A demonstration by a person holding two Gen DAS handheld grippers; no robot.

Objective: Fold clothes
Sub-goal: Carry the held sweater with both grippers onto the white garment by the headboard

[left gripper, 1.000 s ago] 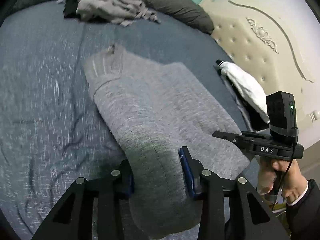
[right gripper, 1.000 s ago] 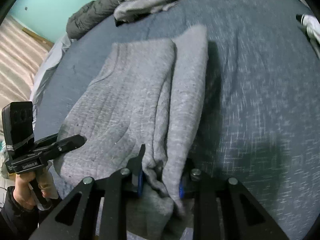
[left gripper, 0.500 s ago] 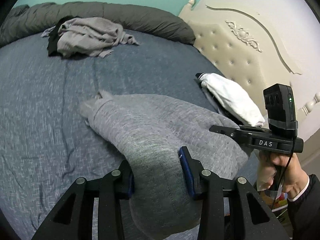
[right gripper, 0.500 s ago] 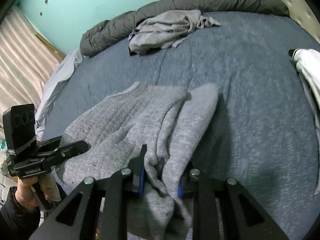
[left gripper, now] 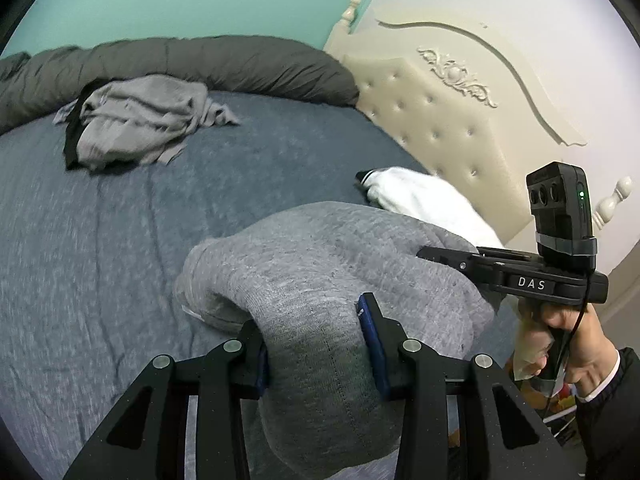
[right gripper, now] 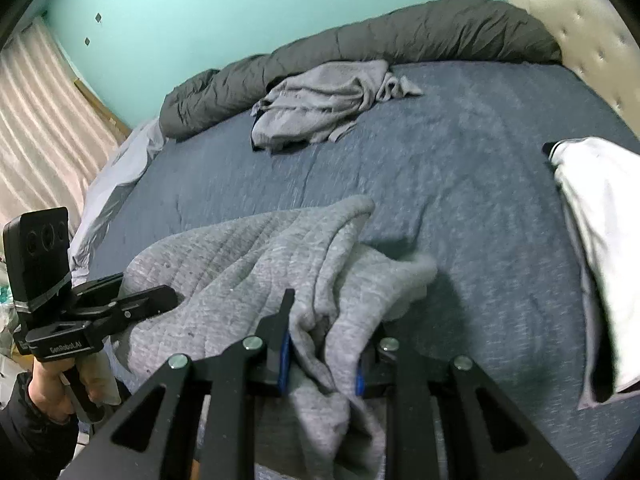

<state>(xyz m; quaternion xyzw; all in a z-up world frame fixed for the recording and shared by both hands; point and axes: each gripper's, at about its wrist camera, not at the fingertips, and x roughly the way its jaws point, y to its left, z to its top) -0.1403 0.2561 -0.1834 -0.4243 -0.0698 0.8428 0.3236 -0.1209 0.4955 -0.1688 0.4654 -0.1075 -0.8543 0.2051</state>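
A grey knit sweater [left gripper: 320, 264] hangs bunched between both grippers above the blue bedsheet [left gripper: 100, 240]. My left gripper [left gripper: 316, 352] is shut on a thick fold of it, blue pads pressed into the cloth. My right gripper [right gripper: 320, 360] is shut on another bunched edge of the same sweater [right gripper: 256, 264], whose far part still trails on the bed. In the left wrist view the right gripper [left gripper: 440, 254] and the hand holding it show at the right. The left gripper [right gripper: 168, 294] shows at the left of the right wrist view.
A crumpled pile of grey clothes [left gripper: 136, 120] lies at the far side of the bed, before a rolled dark duvet [left gripper: 200, 64]. A folded white garment [right gripper: 600, 240] rests by the cream tufted headboard [left gripper: 440, 120]. A striped curtain [right gripper: 36, 128] hangs at the left.
Both grippers have risen with the sweater, lifting most of it off the sheet and gathering it toward me. The views have tilted up, showing the wall and headboard.
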